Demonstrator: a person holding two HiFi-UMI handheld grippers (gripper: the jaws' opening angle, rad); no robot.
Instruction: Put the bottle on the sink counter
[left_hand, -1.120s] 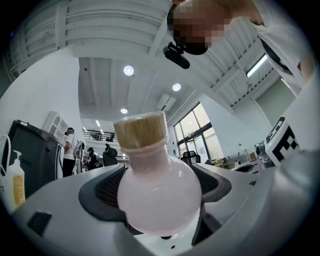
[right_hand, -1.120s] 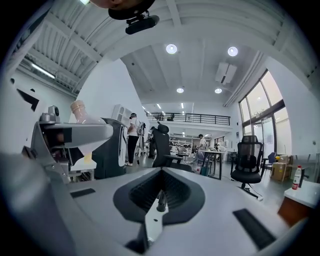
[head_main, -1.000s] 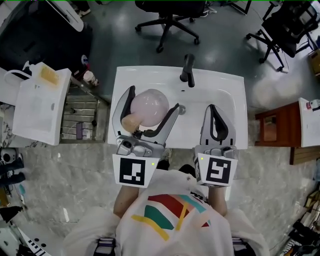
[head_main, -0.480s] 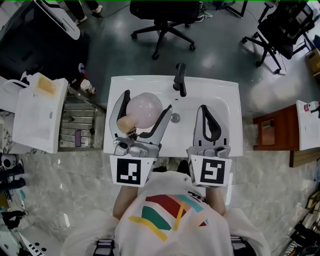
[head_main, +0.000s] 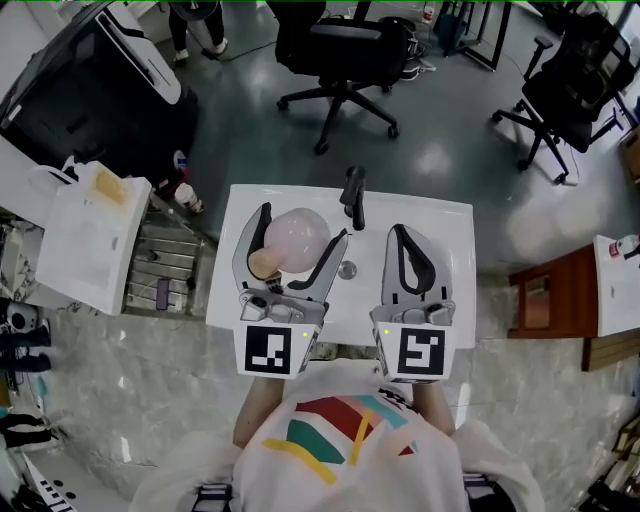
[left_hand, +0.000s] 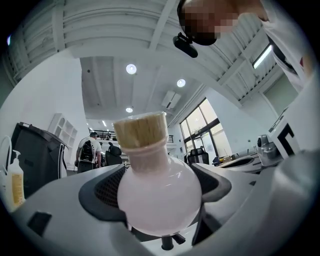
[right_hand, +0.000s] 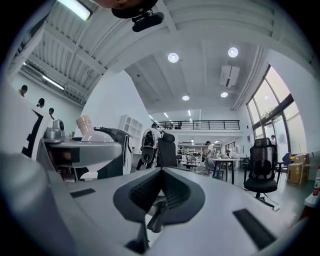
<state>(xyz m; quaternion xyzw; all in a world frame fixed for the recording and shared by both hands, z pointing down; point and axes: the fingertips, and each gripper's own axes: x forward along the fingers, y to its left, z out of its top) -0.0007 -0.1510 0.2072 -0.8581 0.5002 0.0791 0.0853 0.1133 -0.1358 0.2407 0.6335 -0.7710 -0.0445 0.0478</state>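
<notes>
A round pale-pink bottle (head_main: 297, 238) with a cork stopper (head_main: 262, 265) is held over the left part of the white sink basin (head_main: 365, 290). My left gripper (head_main: 303, 225) is shut on its bulb, one jaw on each side. In the left gripper view the bottle (left_hand: 157, 195) fills the space between the jaws, cork (left_hand: 141, 131) pointing up. My right gripper (head_main: 398, 232) hovers over the right part of the basin, shut and holding nothing. In the right gripper view its jaws (right_hand: 161, 172) meet, and the bottle (right_hand: 92, 132) shows at the left.
A black faucet (head_main: 353, 195) stands at the back of the sink, and the drain (head_main: 347, 269) lies between the grippers. Flat counter rim runs at the left (head_main: 222, 265) and right (head_main: 463, 270). Office chairs (head_main: 340, 50) stand beyond, a white unit (head_main: 85, 235) at the left, a wooden table (head_main: 545, 295) at the right.
The head view has drawn back, so the sink looks smaller and lower. Both grippers keep their places over the basin, and the left one still grips the bottle.
</notes>
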